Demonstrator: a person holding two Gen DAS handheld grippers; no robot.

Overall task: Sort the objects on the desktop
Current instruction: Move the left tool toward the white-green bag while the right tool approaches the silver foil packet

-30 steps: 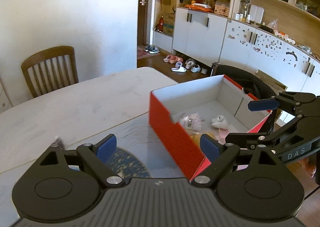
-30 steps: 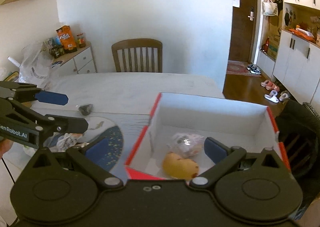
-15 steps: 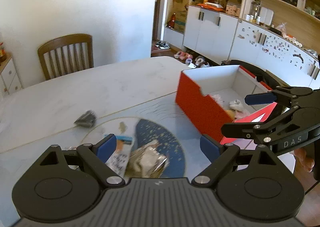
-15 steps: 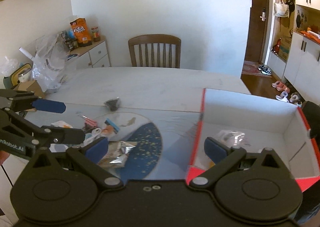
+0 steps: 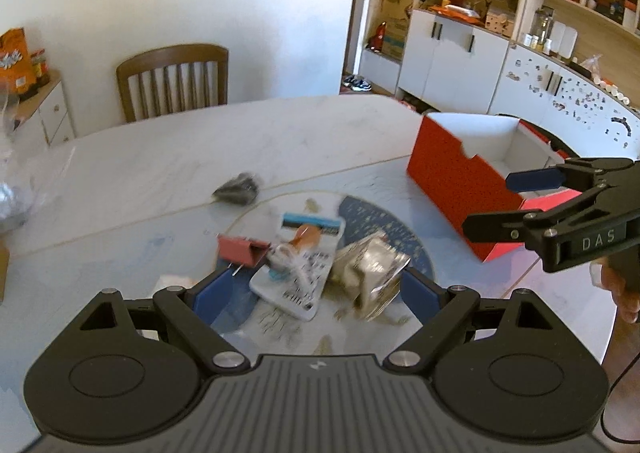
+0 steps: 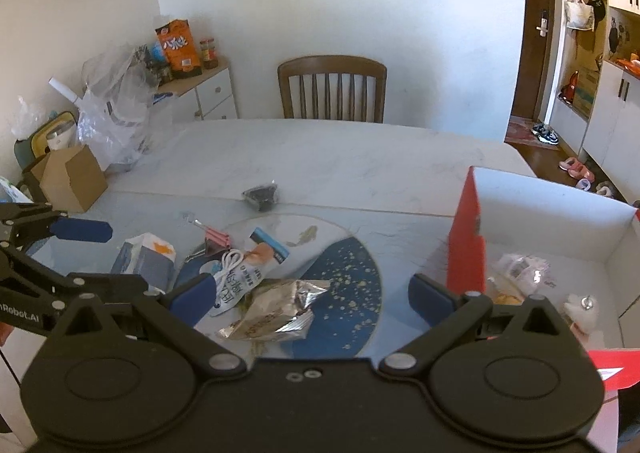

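— So, what have I got under the left gripper [image 5: 312, 293]?

— Its jaws are spread wide with nothing between the pads. Below it on the table [image 5: 160, 169] lies the pile: a crumpled silver foil packet [image 5: 372, 269], a white sachet with a blue band [image 5: 298, 265], a coiled white cable [image 5: 286, 255] on top of that sachet, and a pink binder clip [image 5: 240, 249] just beside it.

— And my right gripper [image 6: 312, 293]?

— Also spread, empty. From my right camera the foil packet [image 6: 276, 309] sits between its fingers but lower down, on the round blue-and-white mat [image 6: 344, 273]; I can't tell that either pad touches it.

— Where's the box?

— The red box [image 6: 466, 249] with white inner walls stands at the right of the mat, open-topped. Inside I see a clear plastic bag [image 6: 520, 265] and a small white plush toy [image 6: 580, 307].

— Anything further out?

— A small dark wrapper [image 6: 262, 193] past the mat, well apart from the pile, and a blue-white carton [image 6: 144, 257] near the left gripper's fingers.
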